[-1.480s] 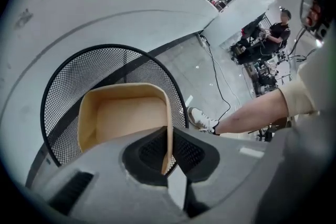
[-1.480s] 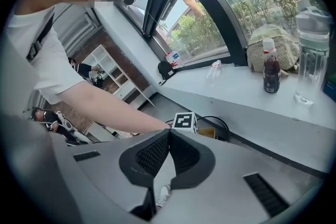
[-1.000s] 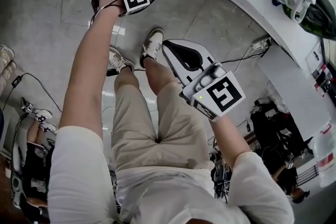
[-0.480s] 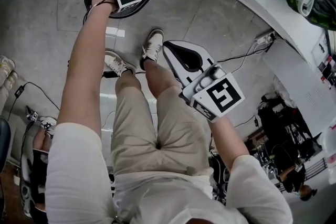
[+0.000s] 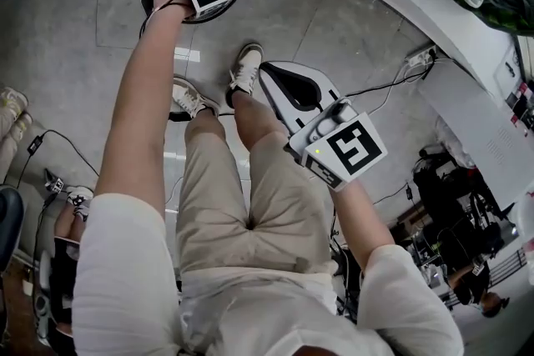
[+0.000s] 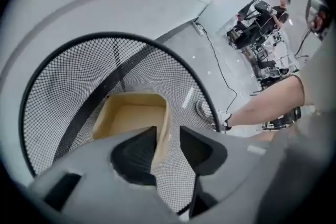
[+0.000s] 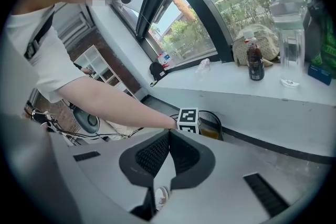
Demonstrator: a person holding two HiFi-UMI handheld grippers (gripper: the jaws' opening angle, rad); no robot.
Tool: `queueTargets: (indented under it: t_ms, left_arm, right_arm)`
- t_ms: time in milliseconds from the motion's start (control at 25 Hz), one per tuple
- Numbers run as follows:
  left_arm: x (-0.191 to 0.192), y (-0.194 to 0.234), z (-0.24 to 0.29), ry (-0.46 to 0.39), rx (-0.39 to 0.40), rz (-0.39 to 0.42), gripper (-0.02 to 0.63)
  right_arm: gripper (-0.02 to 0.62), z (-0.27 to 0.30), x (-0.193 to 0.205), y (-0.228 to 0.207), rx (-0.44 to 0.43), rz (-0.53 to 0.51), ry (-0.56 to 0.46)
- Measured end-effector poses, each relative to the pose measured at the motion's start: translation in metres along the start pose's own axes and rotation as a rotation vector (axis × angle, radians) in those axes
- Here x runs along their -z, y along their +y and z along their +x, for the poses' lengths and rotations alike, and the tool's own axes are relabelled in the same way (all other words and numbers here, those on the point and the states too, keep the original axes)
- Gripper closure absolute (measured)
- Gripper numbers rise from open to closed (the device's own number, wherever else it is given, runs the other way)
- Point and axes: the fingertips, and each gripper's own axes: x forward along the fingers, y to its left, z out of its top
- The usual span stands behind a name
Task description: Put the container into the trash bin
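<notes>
Two grippers: left gripper [image 6: 168,132] jaws opening inside the trash bin [image 6: 58,86] rim, container [image 6: 128,115] wall between them; right gripper [image 7: 169,135] jaws pressed together, empty.

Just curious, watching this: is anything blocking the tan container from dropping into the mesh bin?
Nothing visible. The container is within the trash bin mouth; the left hand-held gripper is opening, one wall between its jaws.

Lab-like workroom: floor cables [image 5: 384,87], equipment clutter [image 5: 455,208]
</notes>
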Motion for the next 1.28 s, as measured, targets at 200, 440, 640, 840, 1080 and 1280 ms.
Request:
queueTargets:
  t_ms: [200, 440, 640, 840, 1080, 1280]
  left_arm:
    - [0.001, -0.016, -0.040, -0.025, -0.032, 0.028, 0.456]
    - [-0.003, -0.059, -0.095, -0.202, 0.027, -0.080, 0.588]
    - [0.011, -0.117, -0.139, -0.344, 0.089, -0.151, 0.589]
    - [0.036, -0.145, -0.192, -0.468, -0.031, -0.211, 0.589]
    - [0.063, -0.176, -0.251, -0.588, -0.073, -0.299, 0.589]
    - [0.078, -0.182, -0.317, -0.743, -0.207, -0.347, 0.589]
  right_arm:
    - [0.593, -0.009, -0.027, 0.032, -0.016, -0.036, -0.024]
    - [0.593, -0.024, -0.049, 0.074, -0.025, -0.053, -0.037]
    - [0.594, -0.037, -0.062, 0.116, -0.032, -0.074, -0.030]
    - [0.594, -0.054, -0.090, 0.158, -0.023, -0.105, -0.042]
    - [0.594, -0.073, -0.129, 0.197, -0.011, -0.158, -0.073]
    - [0.594, -0.086, -0.145, 0.222, -0.010, -0.171, -0.077]
